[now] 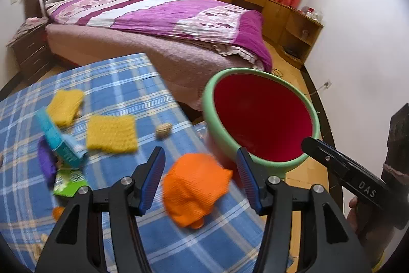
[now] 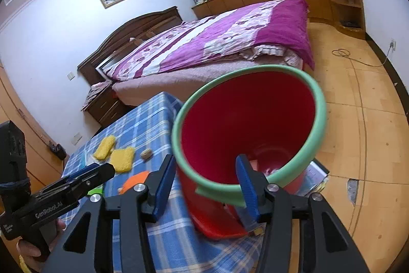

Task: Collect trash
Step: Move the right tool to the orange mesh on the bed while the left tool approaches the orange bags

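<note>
The left claw (image 1: pixel 200 181) hangs over the blue checked desk (image 1: pixel 127 83) with its jaws spread apart, and a crumpled orange cloth (image 1: pixel 195 192) lies in the gap between them; neither blue pad visibly presses on it, so the claw counts as released (motion blur leaves the edges soft). The right claw (image 2: pixel 205 184) straddles the near wall of the red bin (image 2: pixel 245 124) with the green rim (image 2: pixel 222 189): its right finger (image 2: pixel 246 183) sits inside the bin, the left one outside, and whether the pads pinch the wall cannot be told. The bin stands at the desk's right edge, tilted towards the cameras. Farther left on the desk lie two yellow sponges (image 1: pixel 111 133), a teal carton (image 1: pixel 60 140), a green wrapper (image 1: pixel 69 182) and a small brown nut-like scrap (image 1: pixel 163 131).
</note>
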The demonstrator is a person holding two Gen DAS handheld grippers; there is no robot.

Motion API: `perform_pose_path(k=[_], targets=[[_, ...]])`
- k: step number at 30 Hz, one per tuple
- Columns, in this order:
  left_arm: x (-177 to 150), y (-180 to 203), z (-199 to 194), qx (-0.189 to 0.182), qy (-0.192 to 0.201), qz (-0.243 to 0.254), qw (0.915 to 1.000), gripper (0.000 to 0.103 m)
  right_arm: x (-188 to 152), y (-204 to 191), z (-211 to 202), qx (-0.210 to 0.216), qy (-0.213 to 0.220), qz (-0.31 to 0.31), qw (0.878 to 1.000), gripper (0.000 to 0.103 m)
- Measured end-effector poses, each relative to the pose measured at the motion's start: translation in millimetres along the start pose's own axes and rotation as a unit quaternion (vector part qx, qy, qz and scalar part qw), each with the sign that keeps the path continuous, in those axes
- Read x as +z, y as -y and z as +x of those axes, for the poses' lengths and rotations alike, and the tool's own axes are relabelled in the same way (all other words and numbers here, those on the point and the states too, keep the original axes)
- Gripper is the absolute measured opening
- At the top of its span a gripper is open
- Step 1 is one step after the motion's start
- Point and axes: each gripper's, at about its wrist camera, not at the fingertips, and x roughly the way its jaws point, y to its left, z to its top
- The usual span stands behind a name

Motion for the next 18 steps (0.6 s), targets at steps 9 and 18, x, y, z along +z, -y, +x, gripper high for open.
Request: perform_pose_path(k=[9, 18], targets=[[-20, -38, -23, 0.032, 0.004, -0.031, 0.9990, 0.058, -16, -32, 1, 0.014, -0.018, -0.018, 1.000, 0.060], [-43, -80, -43, 0.077, 0.009, -0.063, 0.9950, 0.058, -35, -58, 4, 0.019, -0.037, -0.041, 0.998, 0.065]])
